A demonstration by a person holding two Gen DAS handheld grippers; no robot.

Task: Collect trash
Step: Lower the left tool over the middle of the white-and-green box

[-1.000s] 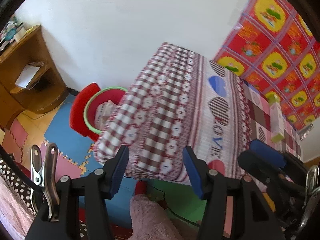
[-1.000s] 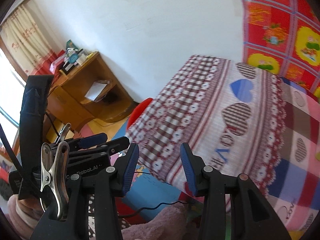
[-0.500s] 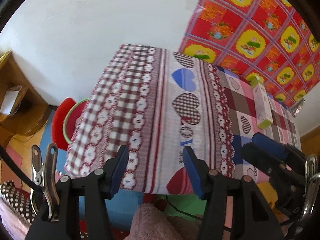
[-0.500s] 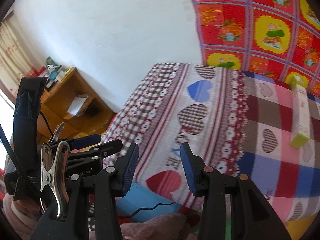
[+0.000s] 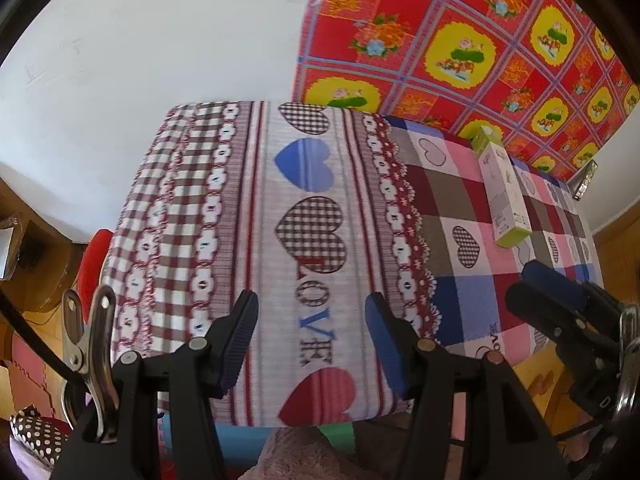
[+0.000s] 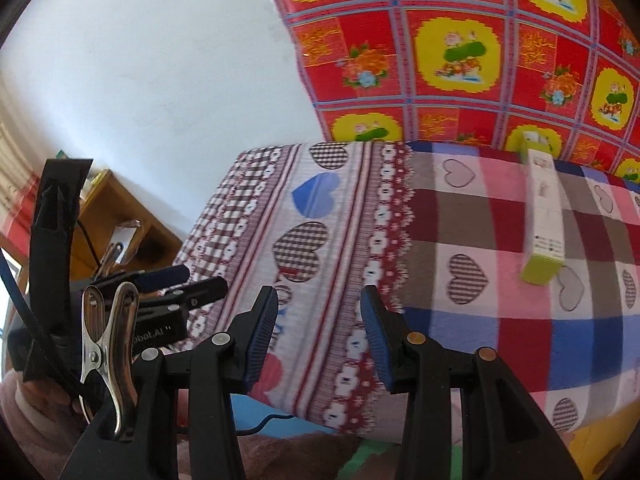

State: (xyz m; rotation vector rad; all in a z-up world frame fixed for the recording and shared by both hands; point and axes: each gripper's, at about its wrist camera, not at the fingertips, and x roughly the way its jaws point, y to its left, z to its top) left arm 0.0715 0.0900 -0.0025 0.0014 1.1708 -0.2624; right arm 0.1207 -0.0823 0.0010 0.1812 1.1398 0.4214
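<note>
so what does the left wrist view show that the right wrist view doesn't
Only the left wrist view: a red tub on the floor past the table's left edge, a polka-dot cloth at bottom left, and a shiny wrapper at the table's far right corner.

Only the right wrist view: a wooden shelf by the wall, with a curtain at the far left edge.

Both: the table under its heart-print cloth, the long box lying on it, the red floral hanging, and both grippers, left and right, open and empty.
</note>
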